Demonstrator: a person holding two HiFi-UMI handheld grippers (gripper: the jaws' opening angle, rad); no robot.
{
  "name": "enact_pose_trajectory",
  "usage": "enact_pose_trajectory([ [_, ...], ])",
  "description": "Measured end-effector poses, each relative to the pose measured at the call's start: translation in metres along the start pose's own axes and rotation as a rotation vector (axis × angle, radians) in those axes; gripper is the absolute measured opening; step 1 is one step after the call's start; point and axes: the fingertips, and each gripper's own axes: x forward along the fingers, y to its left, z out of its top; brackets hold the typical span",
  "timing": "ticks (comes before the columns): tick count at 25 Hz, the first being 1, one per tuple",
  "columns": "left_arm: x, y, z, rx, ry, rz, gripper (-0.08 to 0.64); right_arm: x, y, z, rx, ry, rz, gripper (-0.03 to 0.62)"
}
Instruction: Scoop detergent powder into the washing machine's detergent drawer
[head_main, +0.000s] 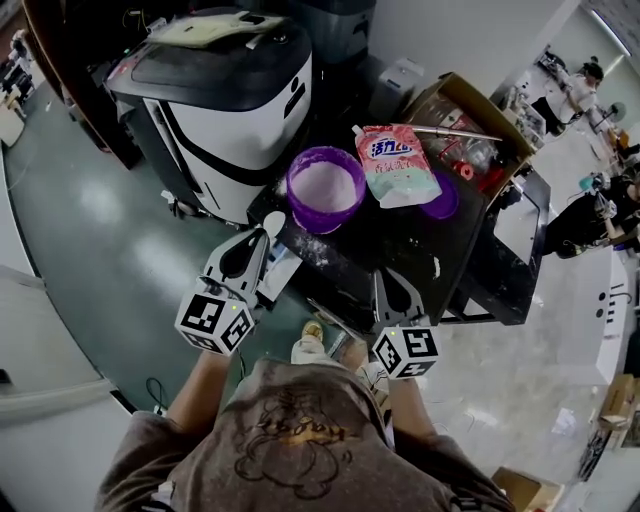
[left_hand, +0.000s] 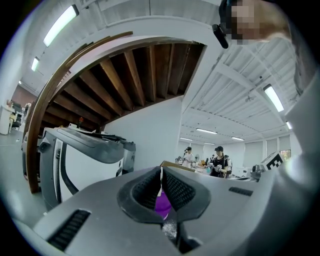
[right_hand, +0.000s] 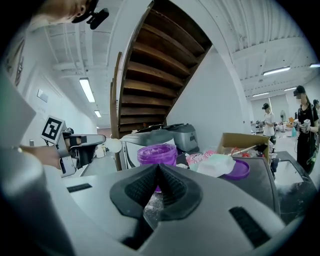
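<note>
Two tools sit low in the head view. The left tool is clamped on the thin handle of a white scoop, and the right tool has its jaws pressed together on nothing. The purple tub of powder stands on the black desk at 1 o'clock from the scoop, with the washing machine at 10 o'clock. The scoop looks light and stiff, but its slim handle may twist, so I would grip it near the bowl and carry the loose powder level.
</note>
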Motion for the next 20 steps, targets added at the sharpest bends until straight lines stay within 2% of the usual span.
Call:
enact_pose_trajectory([
  [12,0.072,0.008,0.007,0.025,-0.003,0.052,0.023,0.060,-0.052,0.018,0.008,0.002,0.080,0.002],
  [20,0.099,0.018,0.010,0.051,0.019,0.031,0.023,0.087,-0.064,0.021,0.023,0.002,0.081,0.002],
])
